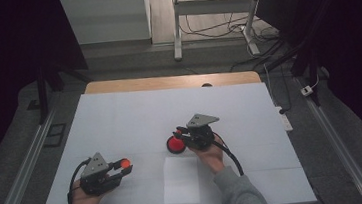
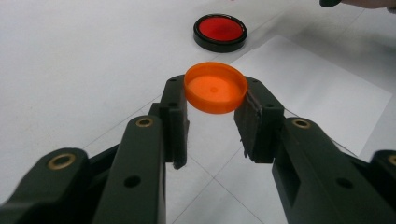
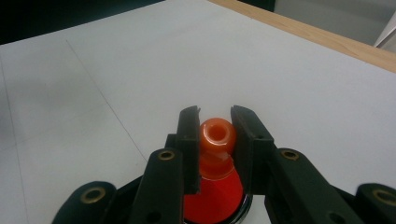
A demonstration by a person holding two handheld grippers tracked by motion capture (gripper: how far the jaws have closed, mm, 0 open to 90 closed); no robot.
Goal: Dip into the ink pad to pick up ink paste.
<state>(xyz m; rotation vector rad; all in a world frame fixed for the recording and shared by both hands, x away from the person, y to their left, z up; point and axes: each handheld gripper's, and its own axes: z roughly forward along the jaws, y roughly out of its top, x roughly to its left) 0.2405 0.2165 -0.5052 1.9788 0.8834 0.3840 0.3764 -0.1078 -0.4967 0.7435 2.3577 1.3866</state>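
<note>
Nearest us, on the left, our left gripper point(image 2: 215, 116) holds an orange cap point(image 2: 215, 87) by its rim, jaws pinched on opposite edges, hollow side up, off the white table point(image 1: 120, 118). The cap looks light, stiff and rather slick, so we judge a rim grip right but easy to lose if it tilts. A loose paper sheet point(image 1: 181, 180) lies near the front edge, right of this gripper. Farther in, toward the middle, our right gripper point(image 3: 215, 135) is clamped on the narrow neck of an orange bottle point(image 3: 216, 135), which stands in or just at a red dish point(image 2: 220, 30) with a black rim. The bottle seems thin, light plastic that could flex, so the neck is the firm place to hold. Its body is hidden by the jaws, and we cannot tell whether it rests in the dish or is lifted.
</note>
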